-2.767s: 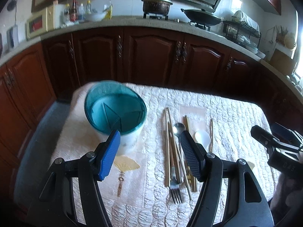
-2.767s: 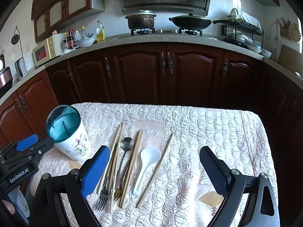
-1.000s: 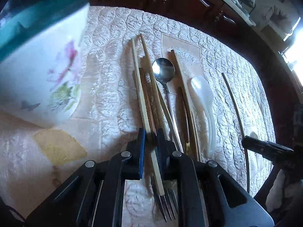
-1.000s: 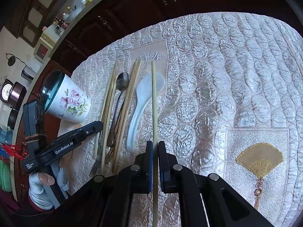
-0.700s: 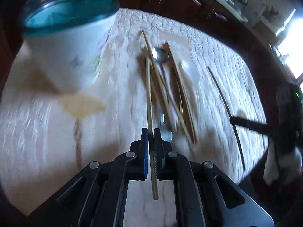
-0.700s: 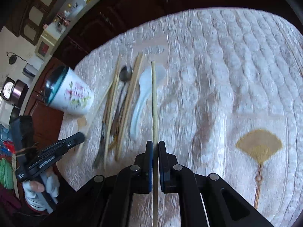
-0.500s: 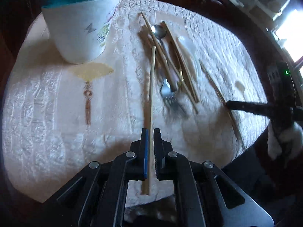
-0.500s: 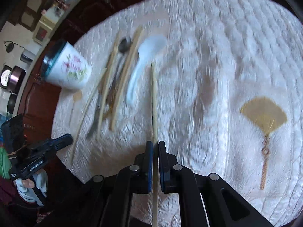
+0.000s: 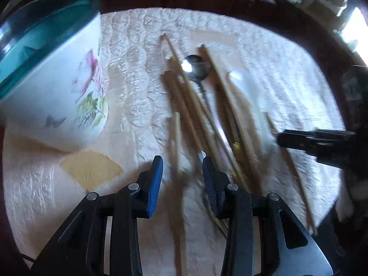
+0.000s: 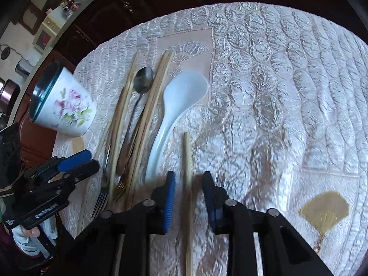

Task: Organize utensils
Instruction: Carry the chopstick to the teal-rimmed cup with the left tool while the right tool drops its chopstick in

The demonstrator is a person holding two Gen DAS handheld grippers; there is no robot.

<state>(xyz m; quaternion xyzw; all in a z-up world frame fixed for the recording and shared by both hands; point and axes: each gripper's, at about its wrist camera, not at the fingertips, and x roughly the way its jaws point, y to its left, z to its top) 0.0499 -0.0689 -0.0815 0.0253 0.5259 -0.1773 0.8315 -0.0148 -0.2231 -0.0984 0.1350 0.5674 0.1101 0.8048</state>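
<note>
One quilted cream tablecloth (image 10: 287,73); dark wooden cabinets (image 10: 161,2) behind

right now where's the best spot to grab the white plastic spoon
Take the white plastic spoon by its narrow handle, from above, fingers across it. It lies flat with open cloth on its right; chopsticks crowd its left, and the bowl is too wide.

A white floral holder (image 10: 66,108) with a teal rim stands upright at centre left of the right wrist view. Right of it, wooden chopsticks (image 10: 149,112), a steel spoon (image 10: 143,80), two forks (image 10: 101,197) and a white plastic spoon (image 10: 174,105) lie roughly parallel. One loose chopstick (image 10: 187,168) lies at lower centre, another (image 9: 177,138) in the left view.
</note>
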